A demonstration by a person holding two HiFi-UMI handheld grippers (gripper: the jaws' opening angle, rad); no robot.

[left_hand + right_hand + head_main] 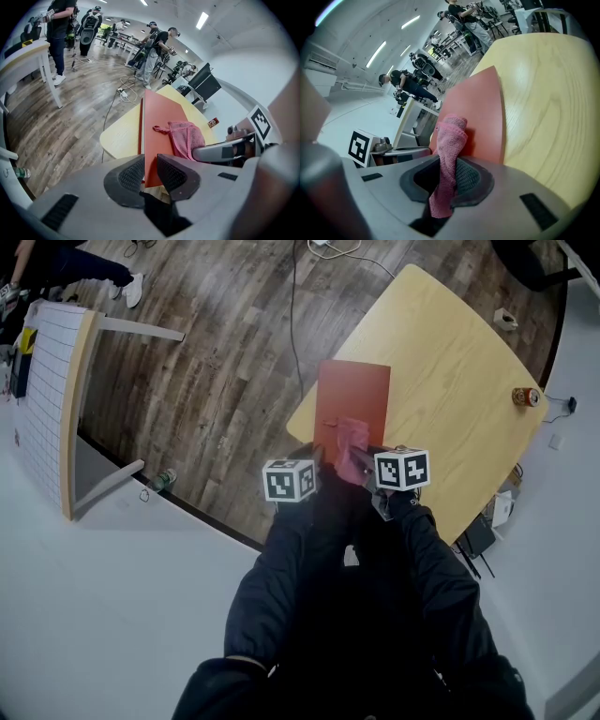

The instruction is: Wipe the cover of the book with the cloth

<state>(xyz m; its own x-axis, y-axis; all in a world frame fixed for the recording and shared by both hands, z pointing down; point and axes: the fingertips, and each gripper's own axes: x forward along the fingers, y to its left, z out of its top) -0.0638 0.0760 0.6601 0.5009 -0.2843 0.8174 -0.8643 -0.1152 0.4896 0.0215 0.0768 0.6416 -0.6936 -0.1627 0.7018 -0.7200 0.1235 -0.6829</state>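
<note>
Yellow table [450,352], plank floor [216,343]; left gripper [150,164] pinching book [159,112], right gripper [447,166] pinching cloth [452,136].

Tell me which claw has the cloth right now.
The right claw: its jaws are shut on the pink cloth, which lies on the red book. The left claw grips the book's near edge instead.

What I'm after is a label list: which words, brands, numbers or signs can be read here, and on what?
None can be read.
The book: plain red cover, no title showing.
The left gripper and right gripper: black-and-white square markers, no letters.
The small red item on the table: print too small to read.
</note>
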